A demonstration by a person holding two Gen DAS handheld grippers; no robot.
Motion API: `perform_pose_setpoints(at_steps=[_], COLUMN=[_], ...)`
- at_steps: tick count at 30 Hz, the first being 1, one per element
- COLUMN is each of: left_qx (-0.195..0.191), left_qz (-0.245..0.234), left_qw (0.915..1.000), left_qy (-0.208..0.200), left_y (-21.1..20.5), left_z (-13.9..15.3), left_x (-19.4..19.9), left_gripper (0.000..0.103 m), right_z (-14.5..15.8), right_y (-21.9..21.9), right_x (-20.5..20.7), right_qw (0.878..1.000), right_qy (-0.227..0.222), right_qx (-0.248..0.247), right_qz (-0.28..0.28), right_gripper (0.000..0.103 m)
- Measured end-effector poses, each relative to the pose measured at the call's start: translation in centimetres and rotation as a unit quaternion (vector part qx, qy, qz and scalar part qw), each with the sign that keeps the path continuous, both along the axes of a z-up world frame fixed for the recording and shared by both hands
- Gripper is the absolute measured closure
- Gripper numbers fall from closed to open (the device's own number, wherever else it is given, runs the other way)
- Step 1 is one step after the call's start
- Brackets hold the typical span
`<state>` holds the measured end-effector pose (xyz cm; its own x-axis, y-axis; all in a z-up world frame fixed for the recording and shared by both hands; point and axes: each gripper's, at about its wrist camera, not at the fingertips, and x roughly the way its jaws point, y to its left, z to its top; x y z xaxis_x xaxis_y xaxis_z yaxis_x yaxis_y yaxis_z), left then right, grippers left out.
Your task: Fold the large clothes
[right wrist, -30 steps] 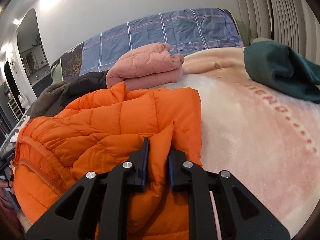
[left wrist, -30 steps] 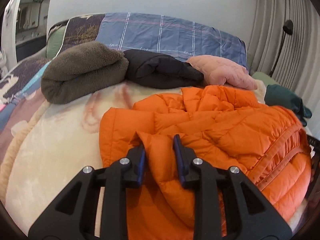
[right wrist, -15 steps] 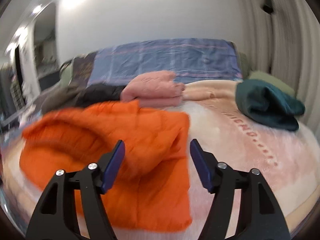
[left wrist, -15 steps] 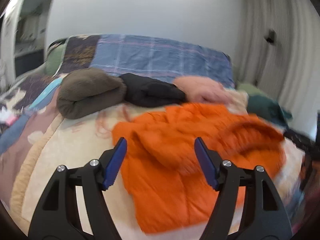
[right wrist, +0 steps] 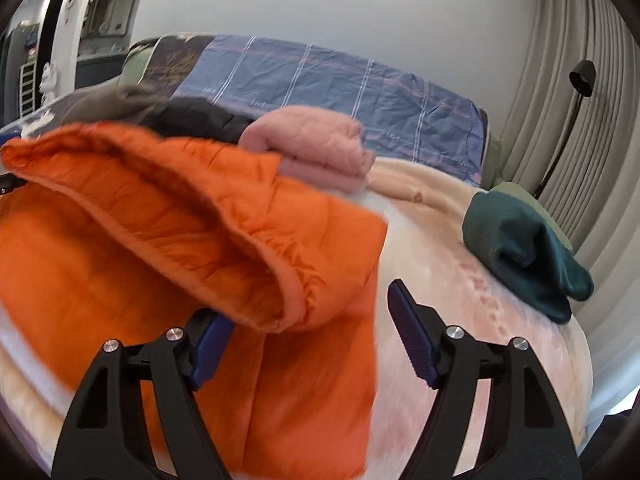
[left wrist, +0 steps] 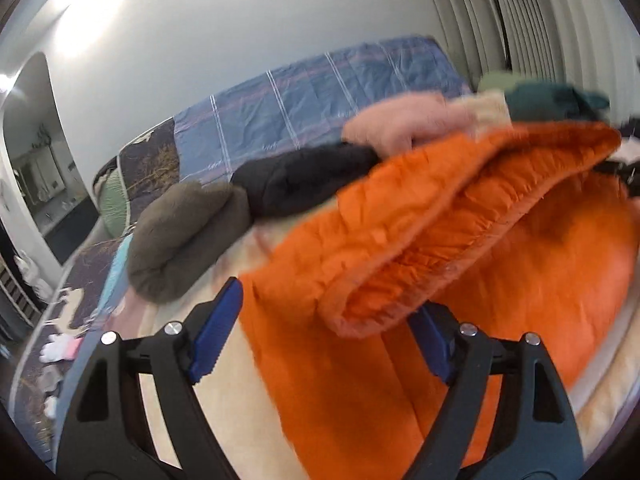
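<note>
An orange puffer jacket lies spread on the cream blanket of a bed. One long gathered edge of the jacket is raised in a blurred roll across both views. My left gripper has its jaws opening wide; the end of that roll sits between them and hides the right blue pad's tip, with neither pad pressing on it. My right gripper is likewise opening, the roll's other end hanging over its left pad, its right pad bare over the blanket.
Folded clothes line the far side of the bed: a brown fleece, a black garment, a pink quilted one. A dark green bundle lies at the right. Behind are plaid blue bedding, curtains and a floor lamp.
Both grippers, shut on folds of the orange jacket a second ago, have let go and opened wide. Both have pulled up and rolled. The jacket's edge now stands up in a roll.
</note>
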<state>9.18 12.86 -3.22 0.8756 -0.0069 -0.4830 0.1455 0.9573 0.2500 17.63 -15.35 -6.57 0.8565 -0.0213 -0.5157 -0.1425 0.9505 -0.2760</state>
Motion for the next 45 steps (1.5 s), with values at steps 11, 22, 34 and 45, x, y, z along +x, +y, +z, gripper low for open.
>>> perform_pose_setpoints(at_steps=[11,22,34,45], left_qx=[-0.232,-0.219,-0.13,-0.123], left_qz=[-0.027,-0.025,0.078,0.091], left_qw=[0.9706,0.9739,0.9764,0.9769], left_qy=[0.059,0.054,0.154,0.149], left_y=[6.1,4.4,3.1,3.3], left_z=[1.0,2.5,-7.1,-7.7], left_x=[9.2,12.5,17.2,17.3], left_gripper=[0.02,0.093,0.044,0.042], right_z=[1.6,3.8,-5.5,-6.7], right_y=[-3.9,-2.3,-1.9,-1.6], right_x=[8.2,10.3,15.9,16.0], right_qw=[0.978,0.983,0.98,0.981], right_qy=[0.069,0.032,0.13,0.136], right_qx=[0.195,0.179,0.11,0.087], right_qz=[-0.01,-0.012,-0.104,-0.109], right_gripper=[0.028,0.099,0.073,0.067])
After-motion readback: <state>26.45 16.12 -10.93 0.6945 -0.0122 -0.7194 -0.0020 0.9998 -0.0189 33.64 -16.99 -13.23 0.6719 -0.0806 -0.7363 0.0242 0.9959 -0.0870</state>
